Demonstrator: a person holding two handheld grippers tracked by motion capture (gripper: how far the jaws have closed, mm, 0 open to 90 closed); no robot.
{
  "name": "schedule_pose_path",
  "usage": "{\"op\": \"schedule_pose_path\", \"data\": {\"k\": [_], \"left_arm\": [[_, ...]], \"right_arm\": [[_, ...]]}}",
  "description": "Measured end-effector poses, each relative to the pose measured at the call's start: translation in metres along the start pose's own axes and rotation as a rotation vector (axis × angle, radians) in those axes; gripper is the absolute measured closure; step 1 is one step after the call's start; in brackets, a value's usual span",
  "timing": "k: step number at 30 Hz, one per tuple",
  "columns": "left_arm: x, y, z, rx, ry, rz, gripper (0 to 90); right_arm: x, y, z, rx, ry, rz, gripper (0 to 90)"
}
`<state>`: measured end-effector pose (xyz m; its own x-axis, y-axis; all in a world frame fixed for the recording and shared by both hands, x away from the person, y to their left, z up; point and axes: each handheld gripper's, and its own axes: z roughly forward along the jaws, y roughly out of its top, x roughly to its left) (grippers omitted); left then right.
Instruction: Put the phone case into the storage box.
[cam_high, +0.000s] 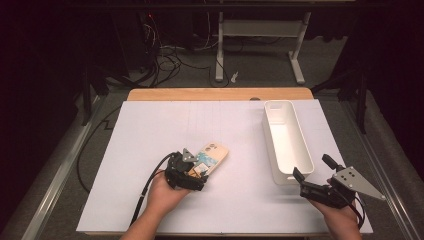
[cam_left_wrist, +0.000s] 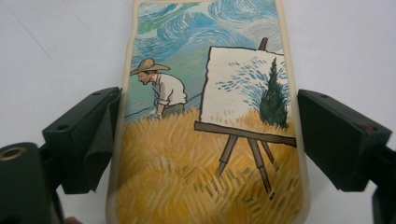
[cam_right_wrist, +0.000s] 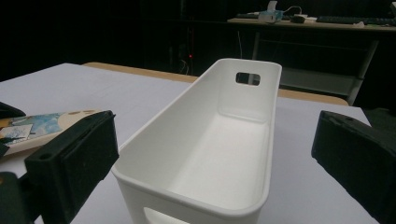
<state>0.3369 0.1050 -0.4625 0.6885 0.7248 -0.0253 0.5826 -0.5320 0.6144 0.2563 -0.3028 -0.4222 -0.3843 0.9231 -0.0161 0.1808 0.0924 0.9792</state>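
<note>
So the phone case (cam_left_wrist: 208, 121), the painted one with the guy in a straw hat and an easel, is lying flat on the white worktop (cam_high: 150, 130), roughly in the middle. The left claw (cam_high: 196, 175) is set around its near end with a jaw on each long edge. In the left gripper view the left jaw looks right up against the rim and the right one maybe just off it, so I honestly can't tell if it's clamped yet. Nothing's lifted.

The right claw (cam_high: 312, 170) hangs with its jaws wide apart at the near end of the white bin (cam_right_wrist: 219, 140), which is empty. My guess: the case goes in there, so basically everything's left to do: grab, lift, carry over, drop.
</note>
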Motion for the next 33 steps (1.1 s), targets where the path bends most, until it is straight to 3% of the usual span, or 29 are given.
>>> {"op": "schedule_pose_path", "data": {"k": [11,22,24,27,33], "left_arm": [[0.001,-0.008,-0.013,-0.076,-0.023,0.016,11.9],[0.007,-0.034,-0.034,-0.231,-0.134,0.026,11.8],[0.006,-0.039,-0.035,-0.245,-0.156,0.031,11.8],[0.005,-0.042,-0.035,-0.254,-0.158,0.03,11.8],[0.006,-0.047,-0.035,-0.285,-0.207,0.001,11.8]], "right_arm": [[0.0,0.0,0.0,-0.001,0.001,0.0,1.0],[0.0,0.0,0.0,0.002,0.004,0.002,1.0],[0.001,0.0,0.0,0.001,0.004,0.001,1.0],[0.001,0.0,0.0,-0.002,0.005,-0.001,1.0],[0.001,0.0,0.0,0.001,0.006,0.0,1.0]]}}
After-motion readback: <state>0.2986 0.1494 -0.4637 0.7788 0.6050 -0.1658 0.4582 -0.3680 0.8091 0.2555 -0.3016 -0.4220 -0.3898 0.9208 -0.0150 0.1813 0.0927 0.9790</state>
